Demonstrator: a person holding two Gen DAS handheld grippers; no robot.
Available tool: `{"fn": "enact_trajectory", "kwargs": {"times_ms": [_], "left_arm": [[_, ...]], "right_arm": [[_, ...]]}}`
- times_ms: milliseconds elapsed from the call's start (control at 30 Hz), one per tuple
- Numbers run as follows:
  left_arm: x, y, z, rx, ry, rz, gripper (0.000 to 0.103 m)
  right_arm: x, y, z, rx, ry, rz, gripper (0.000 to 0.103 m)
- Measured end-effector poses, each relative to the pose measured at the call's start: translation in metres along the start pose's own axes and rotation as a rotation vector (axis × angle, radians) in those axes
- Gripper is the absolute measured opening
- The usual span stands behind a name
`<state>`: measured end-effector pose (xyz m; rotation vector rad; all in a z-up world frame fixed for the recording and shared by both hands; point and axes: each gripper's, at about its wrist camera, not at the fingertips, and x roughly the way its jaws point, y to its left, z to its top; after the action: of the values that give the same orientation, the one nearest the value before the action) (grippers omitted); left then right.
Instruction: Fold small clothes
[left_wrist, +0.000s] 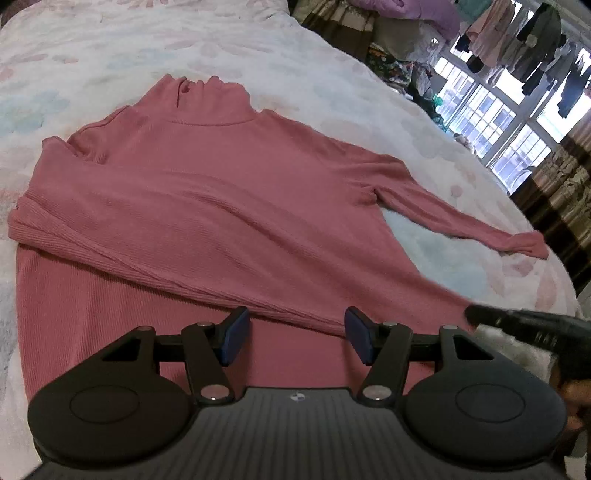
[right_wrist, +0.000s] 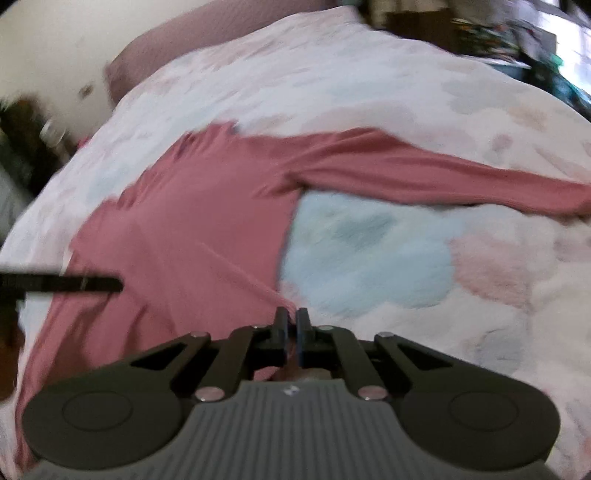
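A pink ribbed turtleneck (left_wrist: 221, 177) lies flat on the bed, collar far from me. One sleeve (left_wrist: 166, 254) is folded across its body toward the near right edge; the other sleeve (left_wrist: 461, 218) stretches out to the right. My left gripper (left_wrist: 297, 332) hovers open over the lower body with nothing between its blue pads. The right gripper (right_wrist: 292, 314) is shut, its tips at the turtleneck's (right_wrist: 192, 229) right edge where the folded sleeve ends. Whether cloth is pinched there is unclear. It shows as a black blur (left_wrist: 517, 325) in the left wrist view.
The bed carries a fluffy white blanket (right_wrist: 369, 258) with pale blue and pink flowers. A pink pillow (right_wrist: 155, 55) lies at the head. Clothes hang at a bright window (left_wrist: 517, 74) beyond the far side, with curtains (left_wrist: 561, 199) beside it.
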<state>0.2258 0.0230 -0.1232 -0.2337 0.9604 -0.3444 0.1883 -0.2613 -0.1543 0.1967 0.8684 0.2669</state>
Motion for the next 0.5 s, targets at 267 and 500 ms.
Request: {"fn": "enact_trajectory", "kwargs": {"times_ms": [267, 500], "left_arm": [[0.016, -0.002, -0.008, 0.067, 0.104, 0.066, 0.069], [-0.010, -0.008, 0.002, 0.035, -0.020, -0.008, 0.069]], "right_arm": [[-0.003, -0.007, -0.002, 0.009, -0.007, -0.060, 0.020], [-0.024, 0.022, -0.017, -0.128, -0.053, 0.060, 0.019]]}}
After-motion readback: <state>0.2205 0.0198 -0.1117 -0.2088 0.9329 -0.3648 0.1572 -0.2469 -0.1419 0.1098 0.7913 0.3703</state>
